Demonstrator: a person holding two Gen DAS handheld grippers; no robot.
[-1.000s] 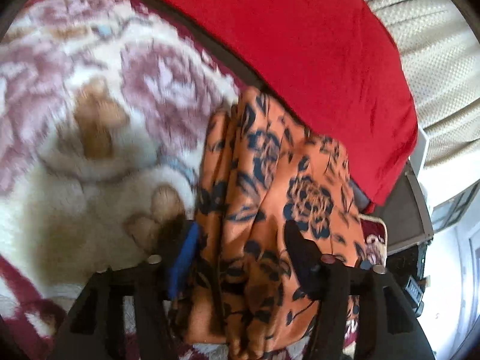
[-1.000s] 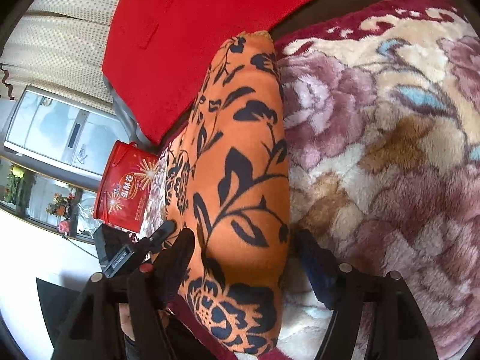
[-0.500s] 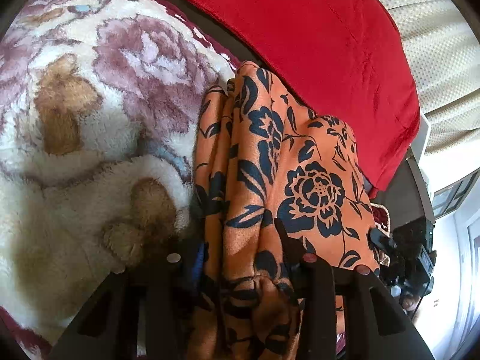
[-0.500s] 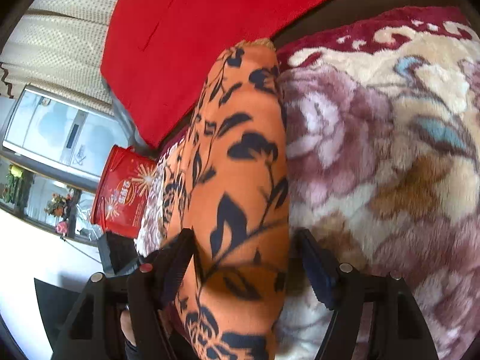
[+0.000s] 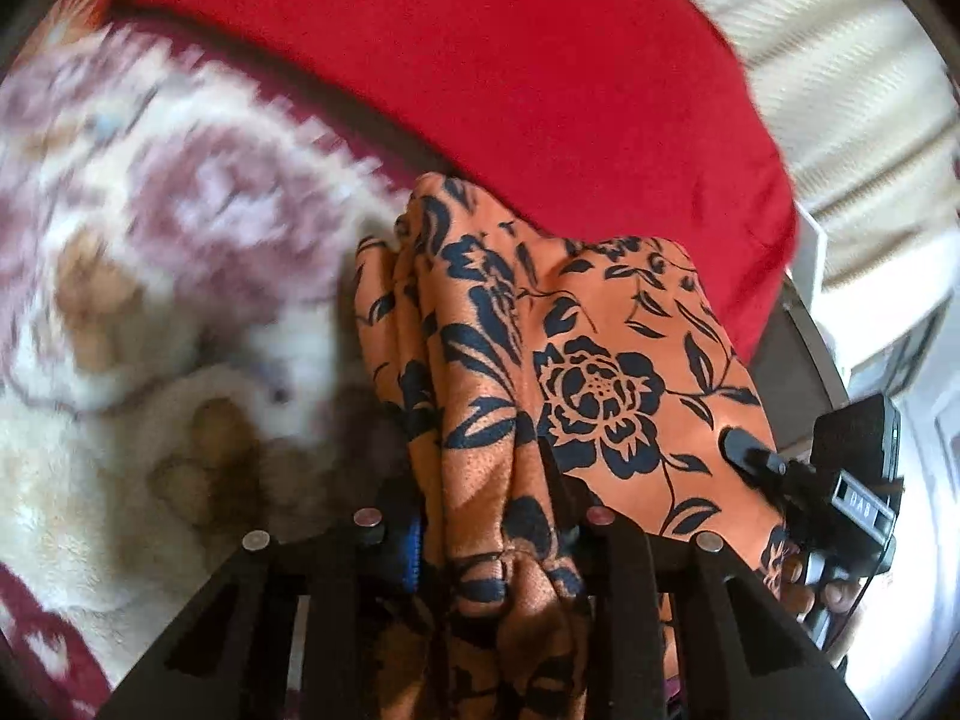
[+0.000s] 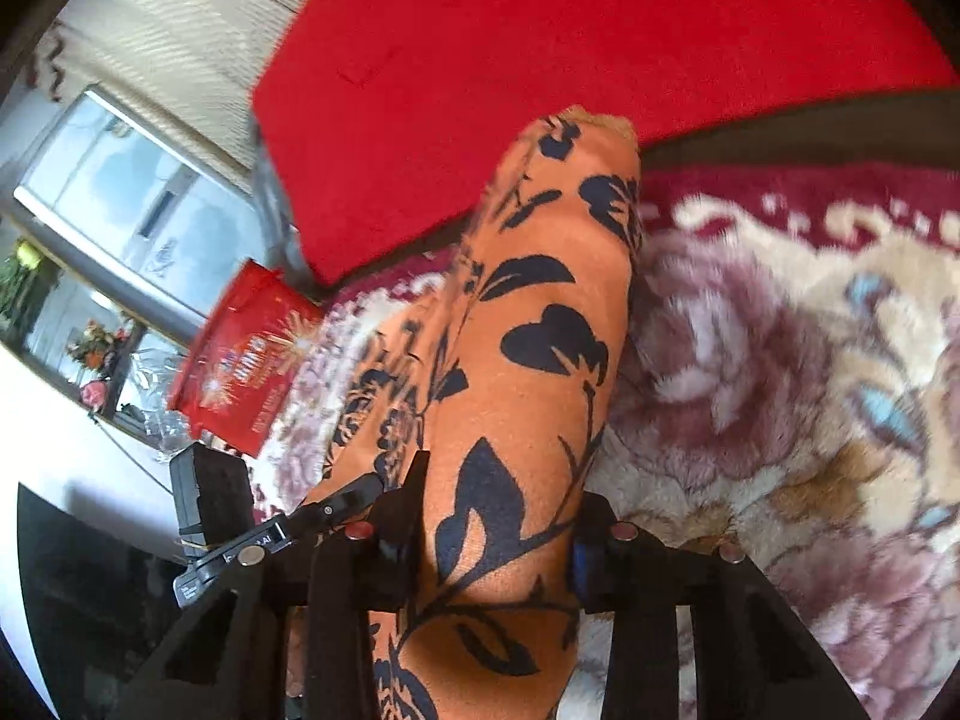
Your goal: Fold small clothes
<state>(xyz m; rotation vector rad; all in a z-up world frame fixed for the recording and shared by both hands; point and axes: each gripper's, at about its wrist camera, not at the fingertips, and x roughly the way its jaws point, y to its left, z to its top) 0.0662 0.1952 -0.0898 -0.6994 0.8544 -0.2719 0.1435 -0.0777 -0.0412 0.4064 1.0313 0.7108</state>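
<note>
An orange cloth (image 5: 600,360) printed with dark blue flowers lies folded on a plush floral blanket (image 5: 150,300). My left gripper (image 5: 486,507) has the bunched near edge of the cloth between its fingers; its jaws are closing and the pads press the folds. In the right wrist view the same orange cloth (image 6: 540,330) runs up between the fingers of my right gripper (image 6: 498,516), whose jaws are also closing tight on it. The right gripper's body (image 5: 840,498) shows at the far right of the left view, with a person's fingers under it.
A red cushion (image 5: 510,72) lies just beyond the cloth's far end, with a cream curtain (image 5: 840,90) behind it. A red tin (image 6: 240,360) stands off the blanket's left side by a grey cabinet (image 6: 120,192). The blanket (image 6: 780,390) spreads to the right.
Both grippers' jaws have narrowed onto the cloth's near edge. Both hands have risen, and the near end of the cloth has come up off the blanket with them.
</note>
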